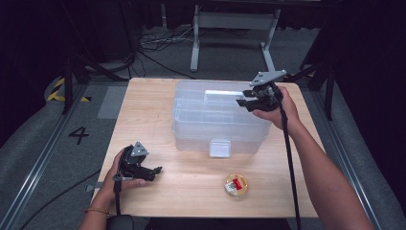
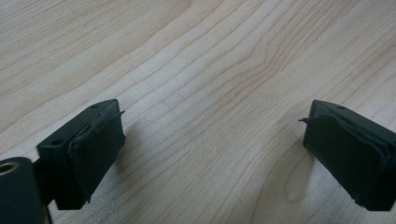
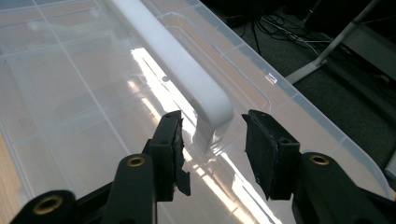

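Item: clear lidded box [image 1: 218,120], bench's far middle. Right tongs [image 3: 212,140] released, straddling the end of its white handle [image 3: 177,60]; step judged: grasping it, needing closure. Left tongs [image 2: 212,154] released, idle, near-left corner.

Both grippers black, two-jaw, hand-held. Left gripper [image 1: 143,167]: grey three-cornered plate on top, black cable trailing off; jaw blocks have screw holes and dark, frayed-edged pads [image 2: 95,149]. Right gripper [image 1: 249,99]: same grey plate, long black cable; brass-coloured rivets at jaw pivots, worn pads [image 3: 267,154]. Left wrist wears thin gold-coloured bracelet [image 1: 97,210]. Forearms bare, no sleeves.
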A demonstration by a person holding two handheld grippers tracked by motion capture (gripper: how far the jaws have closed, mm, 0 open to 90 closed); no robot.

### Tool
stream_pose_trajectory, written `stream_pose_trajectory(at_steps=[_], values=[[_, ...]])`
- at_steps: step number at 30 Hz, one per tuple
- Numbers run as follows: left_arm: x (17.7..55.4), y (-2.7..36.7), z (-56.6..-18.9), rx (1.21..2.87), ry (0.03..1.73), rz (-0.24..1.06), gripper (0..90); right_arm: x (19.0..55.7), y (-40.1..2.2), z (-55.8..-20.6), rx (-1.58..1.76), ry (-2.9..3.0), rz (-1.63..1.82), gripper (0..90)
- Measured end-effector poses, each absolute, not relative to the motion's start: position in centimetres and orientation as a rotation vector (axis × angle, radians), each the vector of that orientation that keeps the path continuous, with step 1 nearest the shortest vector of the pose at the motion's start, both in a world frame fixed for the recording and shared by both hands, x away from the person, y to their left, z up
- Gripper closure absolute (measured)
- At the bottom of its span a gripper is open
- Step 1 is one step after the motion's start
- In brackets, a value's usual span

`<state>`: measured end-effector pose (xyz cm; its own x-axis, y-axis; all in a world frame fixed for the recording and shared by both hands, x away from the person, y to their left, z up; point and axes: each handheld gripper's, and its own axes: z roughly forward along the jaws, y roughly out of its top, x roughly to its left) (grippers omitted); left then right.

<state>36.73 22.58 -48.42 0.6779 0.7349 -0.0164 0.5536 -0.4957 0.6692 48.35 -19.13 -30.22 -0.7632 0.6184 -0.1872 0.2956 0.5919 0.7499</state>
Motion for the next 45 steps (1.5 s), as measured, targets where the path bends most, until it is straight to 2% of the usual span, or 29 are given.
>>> stream_pose_trajectory(at_steps=[3,7,16,18,24,28,30,35,41,45], values=[[36.8,22.7,-48.3,2.216,1.004,0.364,16.1,48.7,-18.8,-30.4,0.742,2.38,1.011,65.4],[36.9,22.4,-48.1,2.222,1.008,0.402,20.3,48.8,-18.5,-30.4,0.745,2.368,1.02,73.4],[37.7,21.3,-45.9,2.228,0.94,0.432,26.8,49.0,-18.0,-30.0,0.773,2.382,0.98,73.8],[37.9,21.1,-45.3,2.225,0.916,0.418,36.6,49.2,-18.1,-29.9,0.773,2.39,0.977,73.8],[39.0,20.8,-44.0,2.223,0.882,0.444,43.7,49.5,-18.1,-29.5,0.803,2.385,0.987,73.7],[39.4,21.2,-42.6,2.144,0.896,0.473,55.6,49.7,-17.9,-29.2,0.815,2.395,0.967,73.6],[39.6,21.4,-42.1,2.106,0.894,0.474,56.9,49.9,-17.9,-29.0,0.831,2.398,0.963,73.5],[39.8,21.8,-40.9,2.022,0.854,0.475,68.0,50.4,-17.9,-28.5,0.867,2.402,0.964,73.4],[40.1,21.2,-40.0,1.996,0.844,0.553,77.1,51.0,-17.7,-27.7,0.881,2.389,0.941,73.1],[40.4,20.4,-39.7,1.983,0.828,0.535,84.6,51.3,-17.6,-27.4,0.891,2.404,0.929,72.9]])
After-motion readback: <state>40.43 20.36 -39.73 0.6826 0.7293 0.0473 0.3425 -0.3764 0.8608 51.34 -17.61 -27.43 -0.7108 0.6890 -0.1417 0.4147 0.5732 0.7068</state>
